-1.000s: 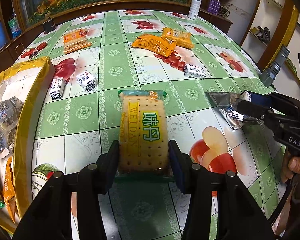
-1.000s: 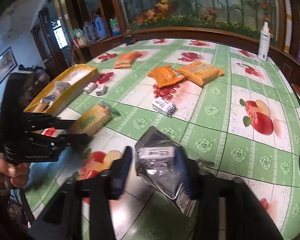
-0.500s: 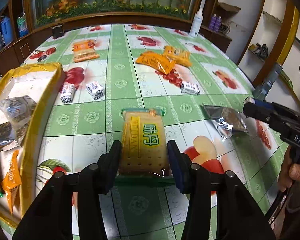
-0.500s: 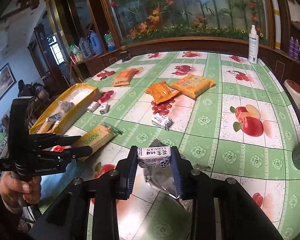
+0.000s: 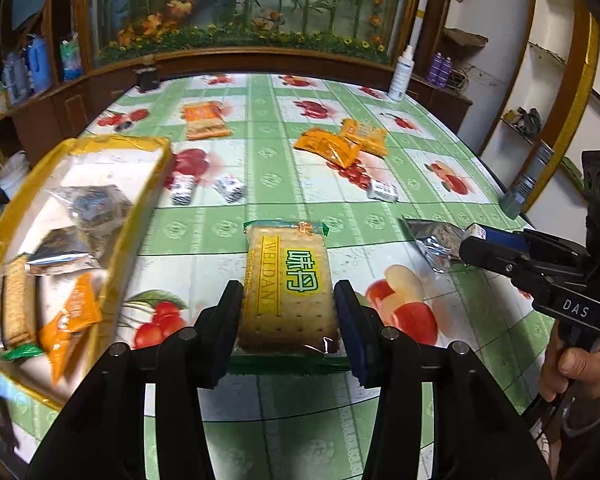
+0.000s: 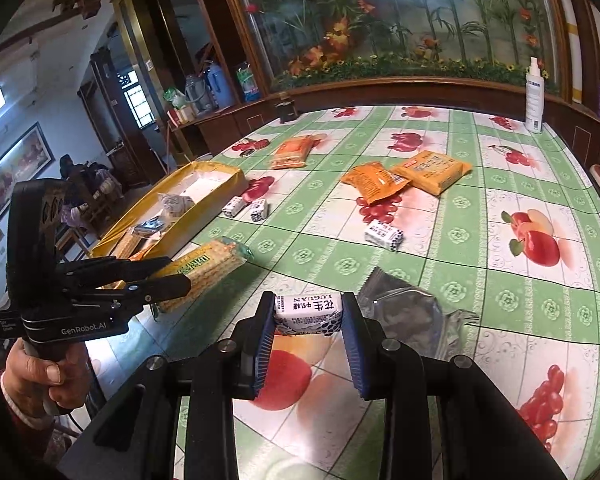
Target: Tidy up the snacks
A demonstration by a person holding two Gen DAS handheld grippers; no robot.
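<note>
My left gripper [image 5: 288,308] is shut on a yellow cracker pack [image 5: 287,284] and holds it above the table, right of the yellow tray [image 5: 140,216]; the pack also shows in the right wrist view [image 6: 204,272]. My right gripper [image 6: 309,314] is shut on a small white candy pack [image 6: 309,314], lifted above a silver foil packet [image 6: 404,312] that lies on the table. In the left wrist view the right gripper [image 5: 476,246] is at the right, beside the foil packet [image 5: 432,238].
The tray holds several snack packs [image 5: 72,224]. On the table lie orange packs [image 6: 374,182] [image 6: 432,170] [image 6: 294,152], small white candies [image 6: 384,236] [image 6: 246,208], and a spray bottle [image 6: 535,96] at the far edge.
Both grippers have risen with their loads. The left gripper has carried the cracker pack leftward, nearer the tray. The right gripper has lifted the candy pack clear of the foil packet.
</note>
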